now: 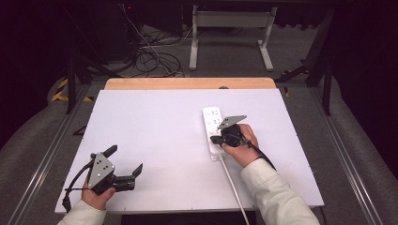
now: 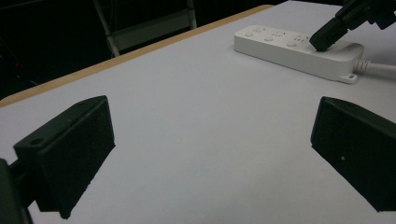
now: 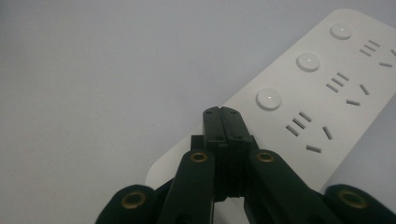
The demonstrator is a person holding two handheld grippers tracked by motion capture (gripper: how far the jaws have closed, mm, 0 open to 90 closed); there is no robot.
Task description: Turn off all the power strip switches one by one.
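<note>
Fingers [image 3: 223,122] of my right gripper pressed together over power strip [image 3: 327,100] | nearest button [image 3: 269,99] seemingly unpressed | left gripper [image 1: 126,161] spread, idle on worktop [image 1: 164,136]

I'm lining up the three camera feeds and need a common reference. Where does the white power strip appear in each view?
High view: the power strip lies right of centre on the table, under the right gripper.
Left gripper view: upper right, with its cord running off the right edge.
Right gripper view: right half, running diagonally from the shut fingers to the top right corner.
Shared landmark: the right gripper's black tip at the strip's cord end.
</note>
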